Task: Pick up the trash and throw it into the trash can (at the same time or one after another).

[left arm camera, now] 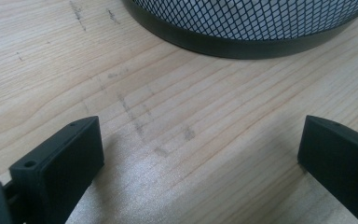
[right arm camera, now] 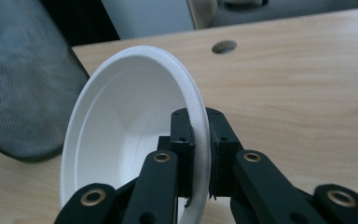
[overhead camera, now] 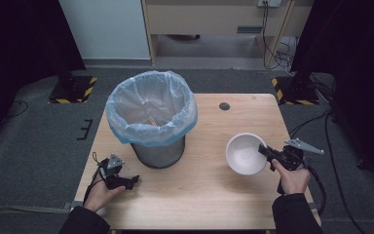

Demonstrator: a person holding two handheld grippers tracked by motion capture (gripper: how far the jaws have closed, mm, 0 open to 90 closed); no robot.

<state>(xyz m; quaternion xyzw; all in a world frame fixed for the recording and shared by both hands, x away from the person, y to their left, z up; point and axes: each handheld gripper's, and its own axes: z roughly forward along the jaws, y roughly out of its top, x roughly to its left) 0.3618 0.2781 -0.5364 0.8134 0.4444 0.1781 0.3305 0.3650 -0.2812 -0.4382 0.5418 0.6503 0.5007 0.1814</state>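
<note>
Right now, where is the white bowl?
In the high view the white bowl is on the right half of the wooden table, right of the mesh bin; the right gripper has its jaws shut on the rim.

Gripper: right gripper (right arm camera: 200, 156), its 2 black jaws closed on a rim.
Held item: white bowl (right arm camera: 121, 135), tipped on edge, its hollow facing left.
Surface: light wooden table (right arm camera: 298, 93) with 1 round hole (right arm camera: 224, 46).
Left side: grey mesh bin (right arm camera: 23, 79), out of focus.
</note>
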